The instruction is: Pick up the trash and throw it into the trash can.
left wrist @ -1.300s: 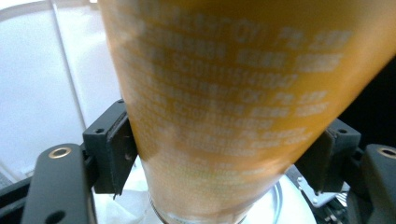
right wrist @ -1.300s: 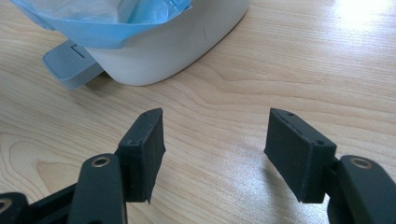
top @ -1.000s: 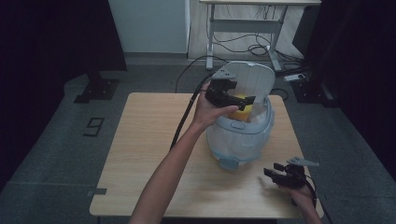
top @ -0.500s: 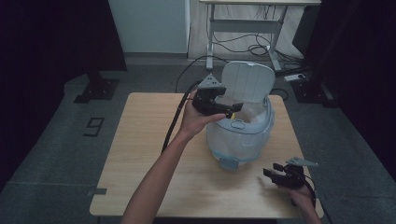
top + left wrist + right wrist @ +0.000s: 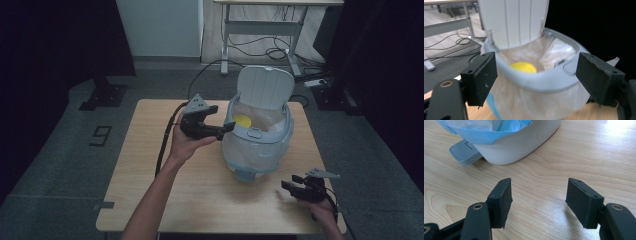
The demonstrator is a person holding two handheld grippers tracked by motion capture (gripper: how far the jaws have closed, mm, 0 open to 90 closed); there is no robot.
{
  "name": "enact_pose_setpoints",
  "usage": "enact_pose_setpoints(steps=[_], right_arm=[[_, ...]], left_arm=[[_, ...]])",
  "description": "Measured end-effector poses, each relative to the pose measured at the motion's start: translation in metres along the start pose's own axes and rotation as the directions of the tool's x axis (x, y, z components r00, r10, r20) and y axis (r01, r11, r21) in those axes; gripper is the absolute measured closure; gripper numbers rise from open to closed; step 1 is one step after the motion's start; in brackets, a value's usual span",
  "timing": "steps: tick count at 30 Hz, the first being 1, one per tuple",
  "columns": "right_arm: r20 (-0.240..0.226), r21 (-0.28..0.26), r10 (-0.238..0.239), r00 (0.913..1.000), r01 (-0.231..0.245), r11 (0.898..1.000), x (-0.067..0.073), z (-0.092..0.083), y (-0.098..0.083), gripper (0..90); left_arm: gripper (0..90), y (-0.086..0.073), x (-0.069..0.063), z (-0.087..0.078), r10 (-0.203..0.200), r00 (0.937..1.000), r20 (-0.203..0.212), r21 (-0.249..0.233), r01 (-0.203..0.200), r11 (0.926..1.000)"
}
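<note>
A small grey-white pedal bin (image 5: 257, 145) with its lid (image 5: 264, 87) up stands on the wooden table (image 5: 150, 150). It is lined with a clear bag, and a yellow ball (image 5: 243, 121) (image 5: 523, 67) lies inside. My left gripper (image 5: 227, 129) (image 5: 536, 77) hovers open just left of the bin's rim (image 5: 541, 83), holding nothing. My right gripper (image 5: 286, 186) (image 5: 539, 201) rests open low over the table at the front right, pointing at the bin's base and grey foot pedal (image 5: 464, 152) (image 5: 245, 175).
A desk frame (image 5: 260, 30) and floor cables (image 5: 260, 52) lie behind the table. A black stand base (image 5: 102, 95) sits on the floor at the left. Bare wood spreads across the table's left and front.
The left gripper held the yellow ball over the bin, then let it go; the ball now lies in the bag. The left gripper has drawn back to the left. The right gripper stayed put.
</note>
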State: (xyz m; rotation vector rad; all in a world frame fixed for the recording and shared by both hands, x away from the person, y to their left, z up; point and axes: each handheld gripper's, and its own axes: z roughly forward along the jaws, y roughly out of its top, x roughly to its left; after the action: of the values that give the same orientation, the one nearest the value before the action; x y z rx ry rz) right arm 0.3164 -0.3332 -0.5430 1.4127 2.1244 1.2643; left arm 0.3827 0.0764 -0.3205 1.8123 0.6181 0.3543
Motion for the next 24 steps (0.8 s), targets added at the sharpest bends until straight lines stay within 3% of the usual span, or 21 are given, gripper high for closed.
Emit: enact_pose_setpoints(steps=[11,15,24], right_arm=[[0.005,-0.002,0.002,1.0,-0.002,1.0,-0.001,0.0,-0.001,36.6],[0.008,-0.001,-0.001,1.0,0.001,1.0,0.0,0.001,-0.001,36.1],[0.018,-0.02,-0.004,0.9998,0.004,1.0,0.0,0.0,-0.001,35.6]], left_arm=[[17.9,-0.056,0.009,-0.028,-0.037,0.9978,-0.056,0.029,0.039,0.9988],[18.7,-0.079,0.012,-0.032,-0.069,0.9955,-0.066,0.032,0.071,0.997],[18.7,-0.121,0.017,-0.037,-0.096,0.9907,-0.096,0.075,0.104,0.9918]])
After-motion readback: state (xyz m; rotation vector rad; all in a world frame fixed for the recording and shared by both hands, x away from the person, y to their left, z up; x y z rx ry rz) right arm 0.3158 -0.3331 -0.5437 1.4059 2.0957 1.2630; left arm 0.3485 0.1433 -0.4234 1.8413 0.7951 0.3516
